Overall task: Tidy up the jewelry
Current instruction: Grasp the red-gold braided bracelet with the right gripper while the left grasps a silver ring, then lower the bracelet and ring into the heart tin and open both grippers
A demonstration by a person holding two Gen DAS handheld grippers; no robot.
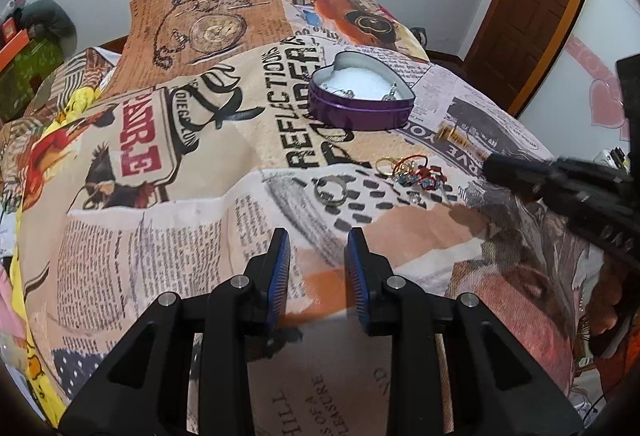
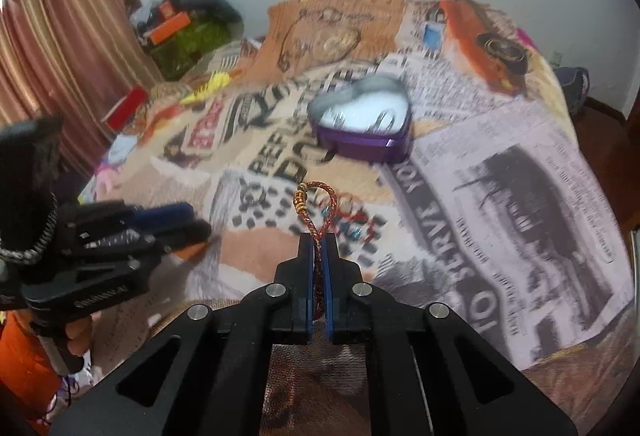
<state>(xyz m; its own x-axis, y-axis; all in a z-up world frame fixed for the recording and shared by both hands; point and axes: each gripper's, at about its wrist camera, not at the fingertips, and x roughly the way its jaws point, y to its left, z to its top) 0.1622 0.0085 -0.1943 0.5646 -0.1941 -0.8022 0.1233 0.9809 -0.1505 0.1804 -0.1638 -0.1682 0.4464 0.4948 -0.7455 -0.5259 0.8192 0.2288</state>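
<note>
Two grippers on my screens: my right gripper (image 2: 319, 236) is clamped on one red-and-gold braided bracelet (image 2: 316, 204), its loop standing clear above the printed blanket (image 2: 500, 196). My left gripper (image 1: 319, 236) hangs narrowly parted, holding nothing. Beyond lie several loose rings and earrings (image 1: 404, 172), too tangled to count, then one purple heart-shaped tin (image 1: 360, 104).
</note>
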